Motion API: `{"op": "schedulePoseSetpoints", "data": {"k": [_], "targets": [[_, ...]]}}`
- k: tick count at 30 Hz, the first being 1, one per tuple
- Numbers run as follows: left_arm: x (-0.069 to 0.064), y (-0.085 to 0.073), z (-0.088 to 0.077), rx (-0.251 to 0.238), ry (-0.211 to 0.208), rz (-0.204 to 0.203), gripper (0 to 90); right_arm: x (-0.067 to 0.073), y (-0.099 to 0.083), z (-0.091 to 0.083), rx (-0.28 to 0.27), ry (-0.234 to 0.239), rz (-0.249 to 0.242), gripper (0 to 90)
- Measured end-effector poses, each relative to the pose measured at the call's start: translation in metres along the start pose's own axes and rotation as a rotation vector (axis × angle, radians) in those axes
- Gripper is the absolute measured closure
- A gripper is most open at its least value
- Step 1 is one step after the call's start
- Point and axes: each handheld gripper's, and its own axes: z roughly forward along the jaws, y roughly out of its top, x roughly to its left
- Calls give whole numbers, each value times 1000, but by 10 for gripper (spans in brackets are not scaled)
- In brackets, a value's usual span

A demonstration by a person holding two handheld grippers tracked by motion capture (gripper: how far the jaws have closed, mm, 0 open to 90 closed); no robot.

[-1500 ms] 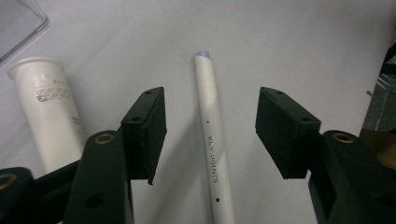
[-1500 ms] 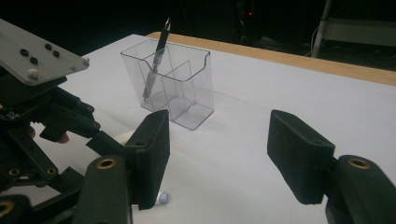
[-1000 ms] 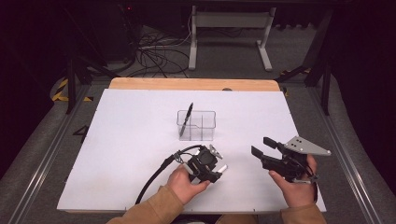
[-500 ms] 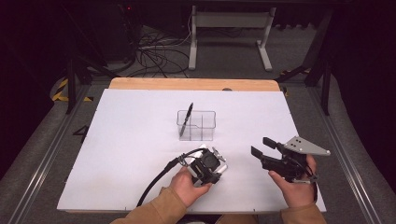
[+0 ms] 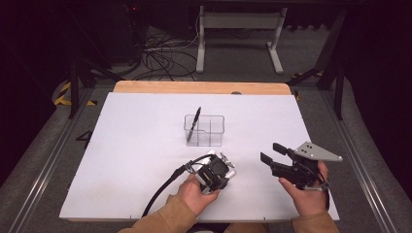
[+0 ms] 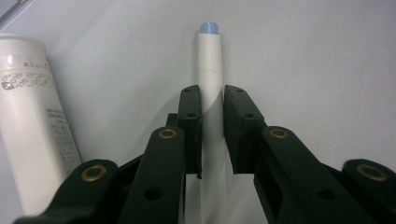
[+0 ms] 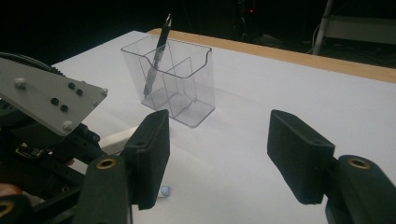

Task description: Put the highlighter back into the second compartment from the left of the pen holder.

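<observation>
the left gripper (image 6: pixel 212 121) points down at the white surface (image 5: pixel 126 145) near the person's edge, and its jaws have just been closing on a slim white pen (image 6: pixel 210 79) that lies flat there; in the left gripper view the two pads now sit against the barrel on both sides, with the pale blue tip sticking out beyond them. a fatter white tube with printed text (image 6: pixel 32 116) lies just beside the pen on the left of that view, apart from the jaws. the right gripper (image 5: pixel 273 154) hangs to the right with its jaws partly open and nothing between them. the clear organizer (image 5: pixel 204 130) stands farther back in the middle of the surface, with a black pen (image 5: pixel 194 124) leaning in its left compartment. from here the main risk is, i think, the grip itself: the barrel is round and smooth and only a short stretch of it is held, so it could roll or pivot between the pads when lifted and droop at one end. a tilted pen may then catch the organizer's rim or knock against the black pen on the way in. a lift that drifts sideways could also nudge the tube and set it rolling.
</observation>
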Motion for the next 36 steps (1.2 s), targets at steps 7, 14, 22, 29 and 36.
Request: {"op": "schedulePoseSetpoints", "data": {"k": [7,14,22,29,36], "targets": [[1,0,-6,-27,-17,18,786,-1,0,-1,-4,-1,-1,402],[3,1,-23,-102,-18,29,787,-1,0,-1,-6,-1,2,404],[2,2,-32,-126,-33,34,787,0,0,-1,-6,0,2,404],[1,3,-40,-148,-40,46,786,0,0,-1,-5,0,1,404],[-3,4,-54,-181,-48,81,786,-1,0,-2,-9,-2,4,404]]}}
